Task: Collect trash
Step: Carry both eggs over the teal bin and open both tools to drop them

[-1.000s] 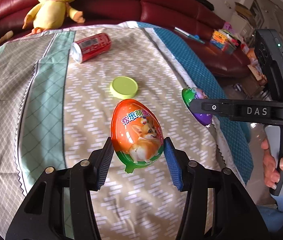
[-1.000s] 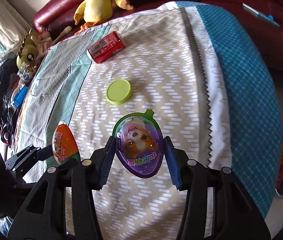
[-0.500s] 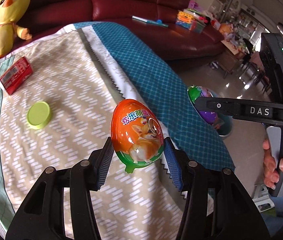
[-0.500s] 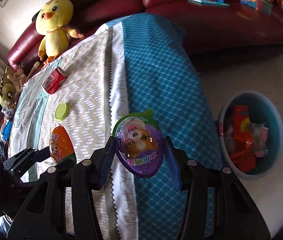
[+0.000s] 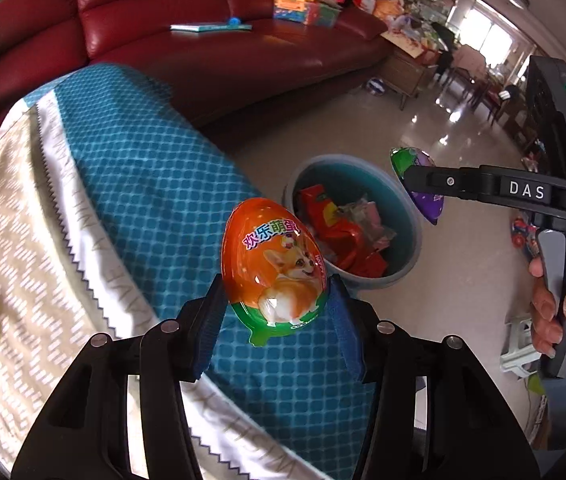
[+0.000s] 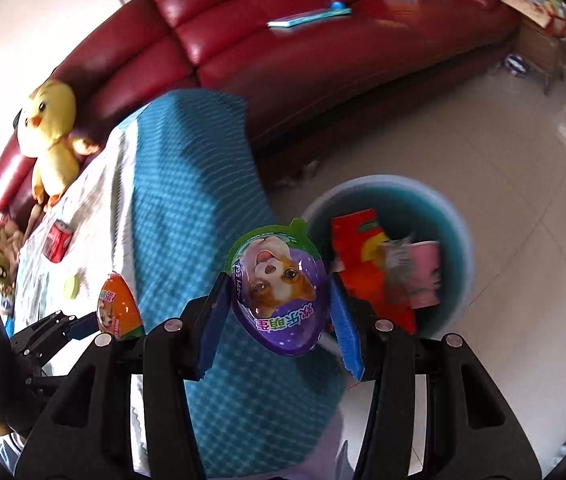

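Orange egg point(image 5: 274, 268), corgi-printed and lettered "欢乐萌蛋", sits clamped between the left gripper point(image 5: 275, 318) pads above the teal tablecloth point(image 5: 155, 184) edge. The purple egg point(image 6: 279, 292), its print upside down, is pinched in the right gripper point(image 6: 279, 316); its arm hides part of it in the left view, marked "DAS". Both tilt downward near the bin point(image 6: 459, 236), whose contents blur.
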Action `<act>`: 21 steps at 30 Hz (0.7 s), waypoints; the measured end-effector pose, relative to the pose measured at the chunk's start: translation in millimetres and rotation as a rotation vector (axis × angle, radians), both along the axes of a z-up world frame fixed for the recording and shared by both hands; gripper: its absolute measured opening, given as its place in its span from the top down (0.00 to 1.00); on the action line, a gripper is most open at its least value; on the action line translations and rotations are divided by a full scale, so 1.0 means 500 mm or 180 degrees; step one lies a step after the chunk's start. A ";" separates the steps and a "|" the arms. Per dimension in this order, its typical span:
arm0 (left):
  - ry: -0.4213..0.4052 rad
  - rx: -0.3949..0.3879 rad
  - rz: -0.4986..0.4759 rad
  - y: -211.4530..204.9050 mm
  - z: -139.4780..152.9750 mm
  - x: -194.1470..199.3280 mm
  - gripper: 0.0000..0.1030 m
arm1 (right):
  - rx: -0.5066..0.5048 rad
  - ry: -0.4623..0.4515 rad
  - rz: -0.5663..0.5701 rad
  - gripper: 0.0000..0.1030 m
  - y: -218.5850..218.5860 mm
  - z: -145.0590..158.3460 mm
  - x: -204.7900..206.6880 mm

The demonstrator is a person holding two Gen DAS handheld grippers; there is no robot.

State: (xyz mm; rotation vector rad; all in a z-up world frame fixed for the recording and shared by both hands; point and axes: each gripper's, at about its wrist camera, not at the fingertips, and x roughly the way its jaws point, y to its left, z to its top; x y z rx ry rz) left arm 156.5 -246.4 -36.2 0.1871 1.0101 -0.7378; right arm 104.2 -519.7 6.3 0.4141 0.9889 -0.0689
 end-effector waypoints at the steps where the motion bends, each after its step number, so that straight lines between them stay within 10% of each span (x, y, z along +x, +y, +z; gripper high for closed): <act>1: 0.0007 0.0015 -0.0050 -0.022 -0.003 0.002 0.49 | 0.0005 -0.0009 -0.0062 0.54 -0.023 0.000 -0.004; 21: 0.0315 0.0194 -0.0487 -0.320 -0.090 0.062 0.49 | 0.0152 0.0164 -0.0396 0.54 -0.200 -0.048 -0.008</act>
